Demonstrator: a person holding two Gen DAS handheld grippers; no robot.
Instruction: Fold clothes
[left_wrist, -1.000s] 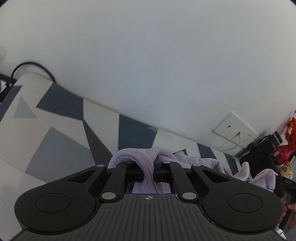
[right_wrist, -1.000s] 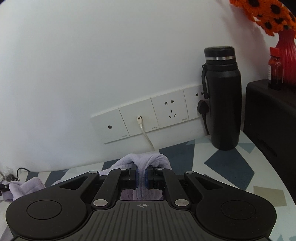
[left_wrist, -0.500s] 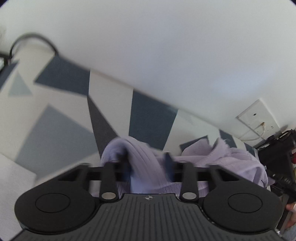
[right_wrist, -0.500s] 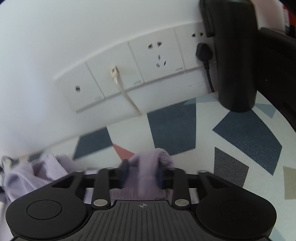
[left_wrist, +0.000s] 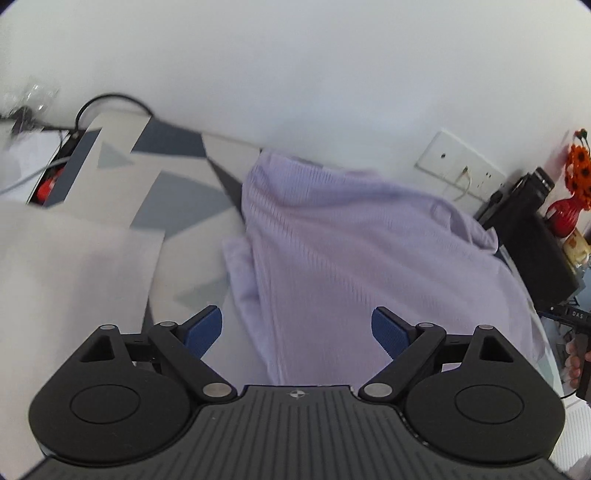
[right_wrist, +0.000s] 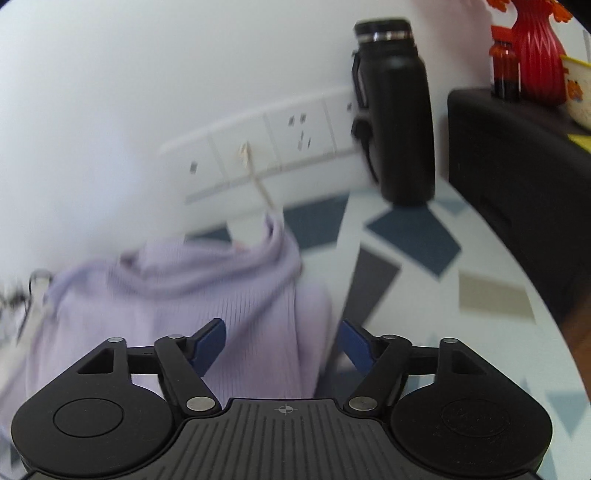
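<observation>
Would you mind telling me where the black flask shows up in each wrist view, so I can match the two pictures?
Left wrist view: black flask at the far right edge, beside the red vase.
Right wrist view: the flask stands upper right, upright against the wall.
Shared landmark: the white socket strip behind the lilac garment.

1. I see the bench with a white top patterned in blue and grey shapes, its back edge against the wall.
2. A lilac ribbed garment lies spread on it, reaching to that back edge.
3. A black bottle stands at the back edge, right of the garment.
4. A black box sits along the right edge.
</observation>
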